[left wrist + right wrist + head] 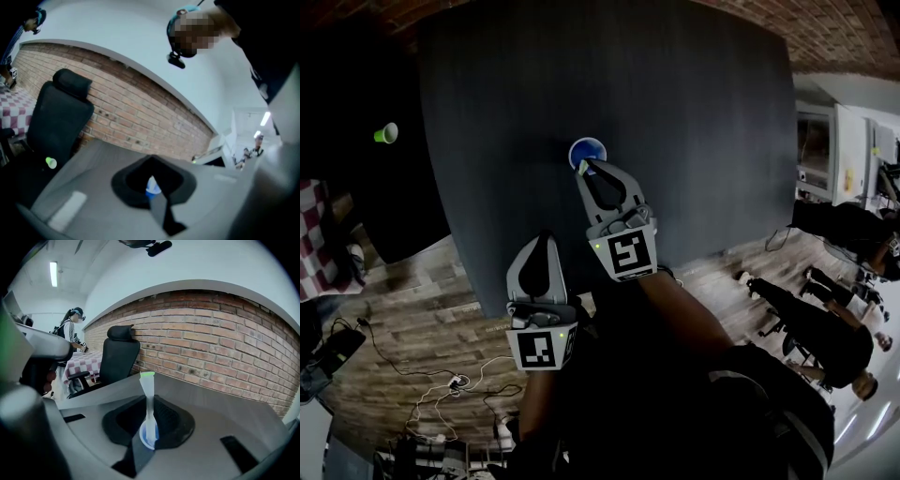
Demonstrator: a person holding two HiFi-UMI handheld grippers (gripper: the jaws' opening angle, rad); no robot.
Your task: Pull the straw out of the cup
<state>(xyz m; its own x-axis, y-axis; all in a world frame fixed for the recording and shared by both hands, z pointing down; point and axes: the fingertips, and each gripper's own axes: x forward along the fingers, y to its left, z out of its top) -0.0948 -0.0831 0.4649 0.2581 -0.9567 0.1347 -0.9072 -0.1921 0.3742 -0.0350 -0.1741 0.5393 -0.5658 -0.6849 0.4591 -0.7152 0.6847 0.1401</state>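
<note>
Pinching the straw (149,399) upright in the right hand-held gripper (586,167) over the blue cup (587,150) on the bench (694,131); holding the left hand-held gripper (546,237) closed, empty.

You see a blue cup (588,150) on the dark grey table (694,141) — the straw (148,404) is pale, translucent, green-tipped — and the wall (220,348) is red brick.

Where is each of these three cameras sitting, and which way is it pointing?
Head view: on the person's head, looking steeply down at the dark table; left gripper, right gripper and a dark sleeve show.
Left gripper view: rides the left gripper, looking along its own jaws across the table to a brick wall.
Right gripper view: rides the right gripper; its jaws pinch the straw.
Shared: all three show the blue cup.
</note>
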